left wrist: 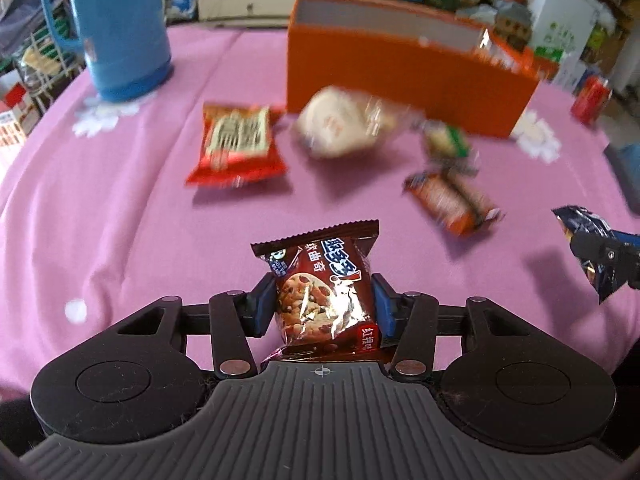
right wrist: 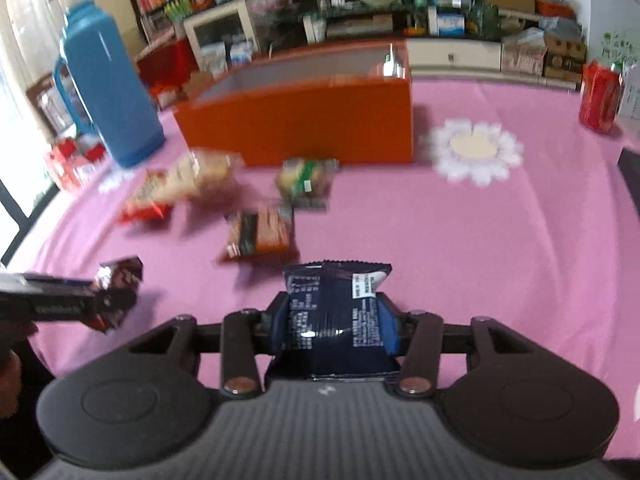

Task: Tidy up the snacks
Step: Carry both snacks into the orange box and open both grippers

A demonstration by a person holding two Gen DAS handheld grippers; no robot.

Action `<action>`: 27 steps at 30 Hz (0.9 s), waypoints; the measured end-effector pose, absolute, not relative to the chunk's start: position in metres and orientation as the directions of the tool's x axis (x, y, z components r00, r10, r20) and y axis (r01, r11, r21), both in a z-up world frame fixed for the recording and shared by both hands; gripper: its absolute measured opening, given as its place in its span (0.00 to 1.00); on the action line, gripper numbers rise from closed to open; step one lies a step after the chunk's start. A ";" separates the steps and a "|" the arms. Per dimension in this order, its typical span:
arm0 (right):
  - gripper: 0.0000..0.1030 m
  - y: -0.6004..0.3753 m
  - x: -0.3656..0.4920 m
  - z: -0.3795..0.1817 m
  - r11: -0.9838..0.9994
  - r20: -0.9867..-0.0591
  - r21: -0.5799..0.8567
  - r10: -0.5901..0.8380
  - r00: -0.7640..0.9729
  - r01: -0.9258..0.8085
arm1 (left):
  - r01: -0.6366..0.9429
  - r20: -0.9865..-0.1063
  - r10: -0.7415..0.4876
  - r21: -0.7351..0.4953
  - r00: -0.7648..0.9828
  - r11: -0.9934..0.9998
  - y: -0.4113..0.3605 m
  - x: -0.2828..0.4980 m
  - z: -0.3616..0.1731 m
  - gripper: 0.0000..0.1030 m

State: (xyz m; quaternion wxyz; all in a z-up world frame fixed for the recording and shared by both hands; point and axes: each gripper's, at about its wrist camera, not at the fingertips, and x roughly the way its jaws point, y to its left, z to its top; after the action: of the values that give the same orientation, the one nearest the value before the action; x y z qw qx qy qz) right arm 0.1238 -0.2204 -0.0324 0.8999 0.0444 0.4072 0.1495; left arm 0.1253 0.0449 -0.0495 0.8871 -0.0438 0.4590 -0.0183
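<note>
My left gripper [left wrist: 324, 300] is shut on a brown chocolate-chip cookie packet [left wrist: 320, 288] and holds it above the pink tablecloth. My right gripper [right wrist: 334, 320] is shut on a dark blue snack packet [right wrist: 336, 316]; it also shows at the right edge of the left wrist view [left wrist: 596, 248]. The left gripper with the cookie packet shows at the left of the right wrist view [right wrist: 116, 292]. An open orange box [left wrist: 400, 76] [right wrist: 304, 120] stands at the back. A red packet [left wrist: 236, 144], a bread bun in clear wrap [left wrist: 344, 120], a green packet [left wrist: 448, 140] and an orange-brown packet [left wrist: 452, 200] lie in front of it.
A blue thermos jug [left wrist: 120, 28] [right wrist: 108, 92] stands at the back left. A red can [right wrist: 600, 96] stands at the far right near a white flower-shaped mat [right wrist: 474, 148]. A dark object [right wrist: 630, 176] sits at the right table edge. Shelves and clutter lie beyond the table.
</note>
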 end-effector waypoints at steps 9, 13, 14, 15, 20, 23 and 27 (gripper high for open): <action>0.50 -0.211 0.202 0.037 0.939 -0.553 0.198 0.344 0.759 -0.282 | -0.009 -0.702 -0.089 -0.134 0.707 0.991 0.054 0.232 0.021 0.19; 0.50 -0.198 0.282 0.043 0.941 -0.525 0.178 0.338 0.781 -0.288 | -0.009 -0.677 -0.092 -0.145 0.730 0.989 0.050 0.307 0.028 0.19; 0.50 -0.193 0.301 0.040 0.942 -0.534 0.170 0.335 0.777 -0.289 | -0.008 -0.678 -0.097 -0.150 0.729 0.989 0.048 0.323 0.026 0.19; 0.50 -0.189 0.321 0.036 0.943 -0.547 0.164 0.332 0.769 -0.290 | -0.002 -0.679 -0.104 -0.154 0.727 0.988 0.045 0.342 0.022 0.19; 0.50 -0.164 0.399 0.001 0.943 -0.639 0.143 0.319 0.700 -0.299 | 0.015 -0.722 -0.107 -0.133 0.684 0.991 0.030 0.410 -0.012 0.19; 0.51 -0.157 0.422 -0.019 0.942 -0.695 0.157 0.320 0.644 -0.298 | 0.028 -0.755 -0.098 -0.106 0.649 0.994 0.023 0.428 -0.035 0.20; 0.54 -0.153 0.428 -0.033 0.941 -0.718 0.158 0.317 0.619 -0.299 | 0.052 -0.742 -0.076 -0.055 0.666 0.997 0.017 0.421 -0.042 0.31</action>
State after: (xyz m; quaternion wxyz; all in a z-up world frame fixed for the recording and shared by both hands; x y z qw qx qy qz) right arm 0.4275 -0.1531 -0.0332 0.8997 0.0113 0.4014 0.1712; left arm 0.4207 0.0168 -0.0418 0.9127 -0.0143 0.4068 -0.0350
